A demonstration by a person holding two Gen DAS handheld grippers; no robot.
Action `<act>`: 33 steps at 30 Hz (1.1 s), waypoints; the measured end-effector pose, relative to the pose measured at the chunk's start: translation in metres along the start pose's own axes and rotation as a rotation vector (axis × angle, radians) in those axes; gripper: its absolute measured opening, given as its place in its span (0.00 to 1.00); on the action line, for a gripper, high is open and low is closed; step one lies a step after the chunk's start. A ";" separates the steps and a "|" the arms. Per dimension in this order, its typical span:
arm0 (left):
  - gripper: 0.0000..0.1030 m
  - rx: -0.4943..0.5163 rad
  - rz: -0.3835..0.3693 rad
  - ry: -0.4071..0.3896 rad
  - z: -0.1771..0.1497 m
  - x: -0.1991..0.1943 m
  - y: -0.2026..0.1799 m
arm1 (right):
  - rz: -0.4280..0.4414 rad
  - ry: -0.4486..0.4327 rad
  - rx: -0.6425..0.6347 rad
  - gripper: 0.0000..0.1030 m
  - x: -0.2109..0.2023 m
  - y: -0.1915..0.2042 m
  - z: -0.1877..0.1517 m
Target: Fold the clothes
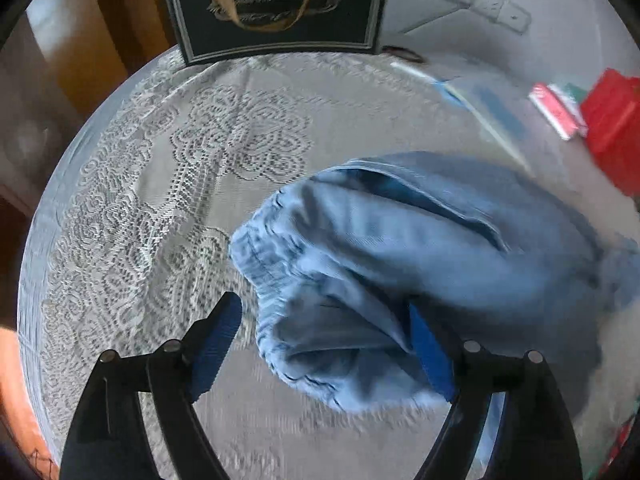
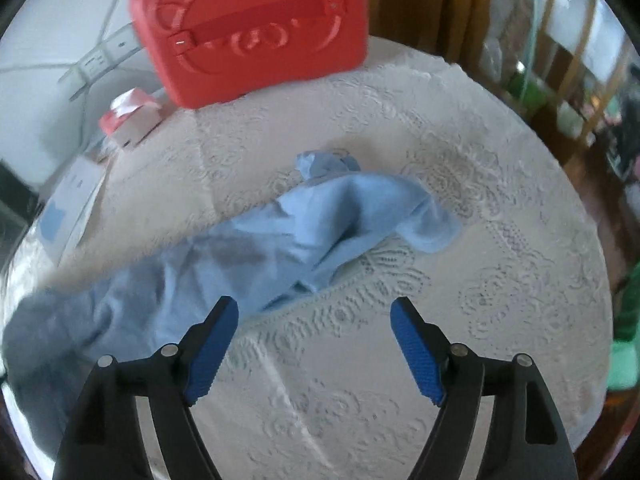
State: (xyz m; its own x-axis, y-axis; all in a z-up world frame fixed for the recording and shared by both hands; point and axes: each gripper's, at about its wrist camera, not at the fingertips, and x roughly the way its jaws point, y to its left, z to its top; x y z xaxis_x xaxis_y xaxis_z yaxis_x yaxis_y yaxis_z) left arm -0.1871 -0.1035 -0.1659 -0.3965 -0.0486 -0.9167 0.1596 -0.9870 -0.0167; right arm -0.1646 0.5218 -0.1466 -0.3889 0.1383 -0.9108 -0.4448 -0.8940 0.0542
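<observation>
On a round table (image 2: 500, 240) draped in white lace, a light blue garment (image 2: 280, 236) is seen lying crumpled rather than folded, its long axis running in the right wrist view from about 8 o'clock up toward 2 o'clock. The left gripper (image 1: 324, 344) is shown spread wide, and the gathered, stitched edge of the cloth is bunched between its fingers and against the right-hand pad, though no clamp on it is made. The right gripper (image 2: 314, 344) is likewise held apart and empty, with the cloth lying off at its 10 to 12 o'clock and one finger just over the hem. The left gripper is judged the nearer of the two. A red case (image 2: 256, 28) is stood at the table's far edge, and a dark gift bag (image 1: 276, 4) with gold script, too blurred to be read, is seen at 12 o'clock in the left wrist view. No legible label is found on the garment.
</observation>
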 end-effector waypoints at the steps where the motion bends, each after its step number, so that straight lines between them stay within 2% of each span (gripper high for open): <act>1: 0.80 0.000 -0.003 0.005 0.001 0.002 -0.001 | -0.020 0.005 0.014 0.77 0.005 0.000 0.006; 2: 0.80 0.001 -0.010 0.011 0.002 0.004 -0.002 | -0.043 0.008 0.027 0.77 0.012 -0.001 0.011; 3: 0.86 0.002 -0.017 0.017 0.003 0.006 -0.003 | -0.060 0.013 0.040 0.80 0.020 -0.001 0.016; 5: 0.86 0.004 -0.032 0.029 0.005 0.009 -0.005 | -0.052 0.046 0.070 0.81 0.038 -0.003 0.022; 6: 0.82 0.005 -0.039 0.035 0.006 0.011 -0.006 | -0.044 0.066 0.079 0.81 0.047 -0.002 0.024; 7: 0.72 0.007 -0.046 0.041 0.007 0.013 -0.007 | -0.033 0.089 0.067 0.71 0.056 0.001 0.024; 8: 0.33 0.008 -0.053 0.047 0.008 0.014 -0.008 | -0.021 0.111 0.054 0.58 0.064 0.005 0.024; 9: 0.21 0.009 -0.061 0.054 0.010 0.016 -0.009 | -0.010 0.127 0.044 0.27 0.069 0.010 0.023; 11: 0.15 0.006 -0.071 -0.028 0.019 -0.011 -0.007 | -0.020 0.105 0.033 0.18 0.062 0.015 0.024; 12: 0.15 0.004 -0.076 -0.073 0.025 -0.026 -0.005 | 0.008 0.071 0.034 0.10 0.049 0.016 0.028; 16: 0.15 0.000 -0.107 -0.224 0.062 -0.080 0.003 | 0.049 -0.068 0.033 0.10 0.002 0.018 0.066; 19: 0.16 -0.007 -0.100 -0.264 0.106 -0.083 0.006 | 0.079 -0.173 0.033 0.10 -0.034 0.020 0.095; 21: 0.21 -0.022 -0.118 -0.211 0.125 -0.074 0.009 | 0.095 -0.231 0.030 0.15 -0.054 0.023 0.113; 23: 0.22 -0.032 -0.136 -0.169 0.131 -0.070 0.013 | 0.083 -0.210 0.004 0.30 -0.052 0.037 0.116; 25: 0.23 -0.034 -0.149 -0.152 0.121 -0.071 0.018 | 0.104 -0.186 -0.034 0.64 -0.051 0.048 0.095; 27: 0.35 -0.036 -0.132 -0.127 0.097 -0.067 0.022 | 0.124 -0.161 -0.072 0.79 -0.049 0.059 0.073; 29: 0.42 -0.038 -0.112 -0.101 0.071 -0.062 0.027 | 0.158 -0.107 -0.109 0.79 -0.042 0.071 0.042; 33: 0.43 -0.038 -0.079 -0.039 0.019 -0.048 0.032 | 0.243 0.049 -0.206 0.79 -0.021 0.102 -0.042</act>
State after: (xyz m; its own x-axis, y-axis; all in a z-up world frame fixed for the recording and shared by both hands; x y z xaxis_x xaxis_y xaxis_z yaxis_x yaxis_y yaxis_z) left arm -0.1800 -0.1355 -0.1155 -0.4441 0.0223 -0.8957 0.1607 -0.9815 -0.1041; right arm -0.1680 0.4094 -0.1391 -0.4218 -0.1061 -0.9005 -0.1691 -0.9665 0.1931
